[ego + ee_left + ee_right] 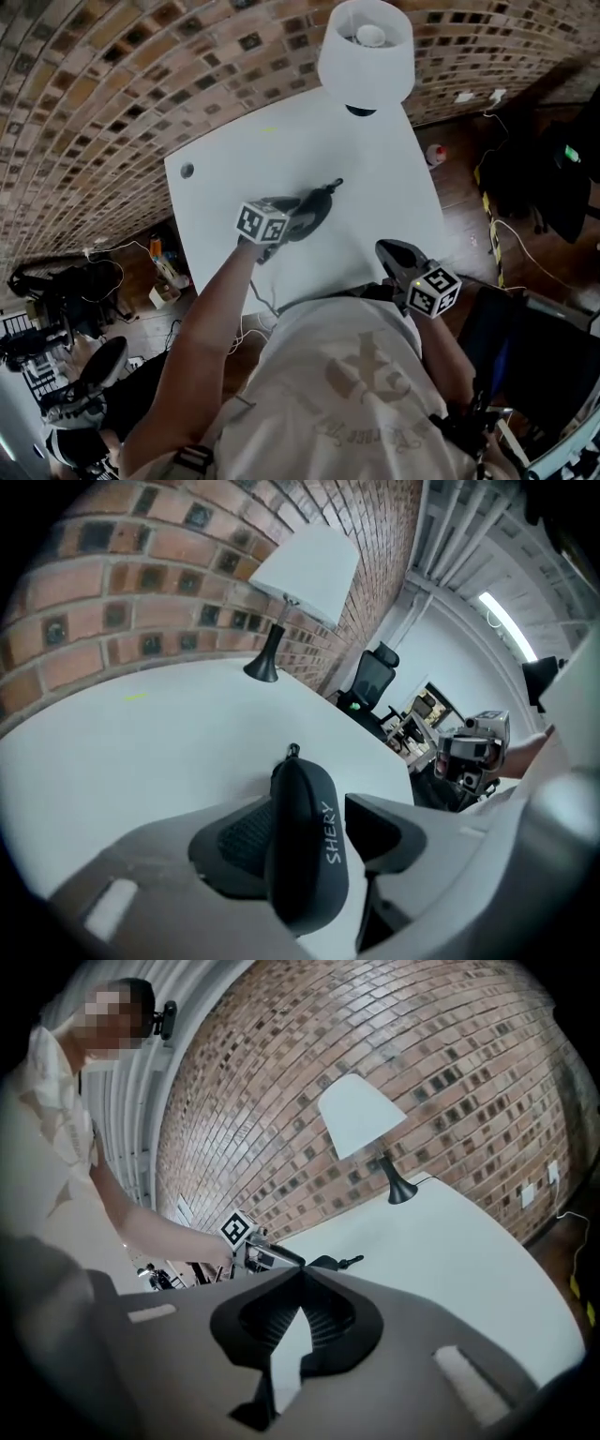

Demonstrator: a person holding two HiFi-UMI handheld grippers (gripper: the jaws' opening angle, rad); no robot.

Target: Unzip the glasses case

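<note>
Black glasses case (300,855) sits inside the left tool (314,808) — jaws apart.

brick wall (112,84) | white table (234,178) | white-shaded lamp (366,47) | dark wood floor (459,187)

Tabletop (394,178) mostly bare, with open white surface left, right and beyond the glasses case (311,208). Case lies mid-table between the left gripper's (317,829) spread fingers. Table lamp (366,52) stands at the far edge, brick wall (112,94) close behind it. Right gripper (302,1279), fingers together, sits over the near edge, well apart from the case.
</note>
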